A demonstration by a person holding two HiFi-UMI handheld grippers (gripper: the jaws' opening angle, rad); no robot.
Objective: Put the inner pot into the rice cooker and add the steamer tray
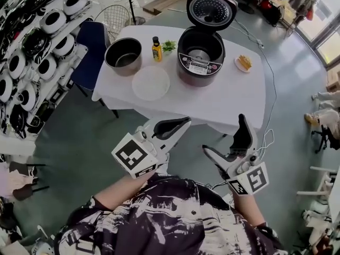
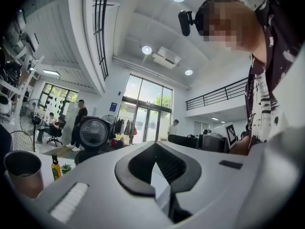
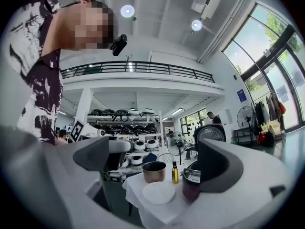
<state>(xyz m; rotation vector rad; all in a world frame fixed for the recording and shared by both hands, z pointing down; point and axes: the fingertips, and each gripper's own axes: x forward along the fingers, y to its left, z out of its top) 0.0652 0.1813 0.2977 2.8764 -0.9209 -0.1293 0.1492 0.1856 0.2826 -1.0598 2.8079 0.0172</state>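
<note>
- The left gripper [image 1: 183,122] is held low, short of the table's [image 1: 223,102] front edge. Its jaws meet at the tips and there is nothing between them.
- The right gripper [image 1: 224,134] is also short of the front edge. Its jaws are spread wide and empty, probably so it can take hold of a rim.
- The pot [image 1: 123,54] stands upright by the table's left edge, apart from the cooker [image 1: 201,54]. Nothing has been loaded yet.
- The tray [image 1: 151,82] lies flat near the front edge, between the pot and the cooker and just beside both. It is close at hand for the second step.
- The cooker sits mid-table with its lid [image 1: 211,8] tipped back toward the far edge. The well is open from above, so the pot can go straight down into it.
- A bottle [image 1: 156,48] stands between the pot and the cooker toward the back. A pot carried low across the table could knock it.
- Both grippers are well apart from every item, so I judge the task has not started. The pot goes in first.
</note>
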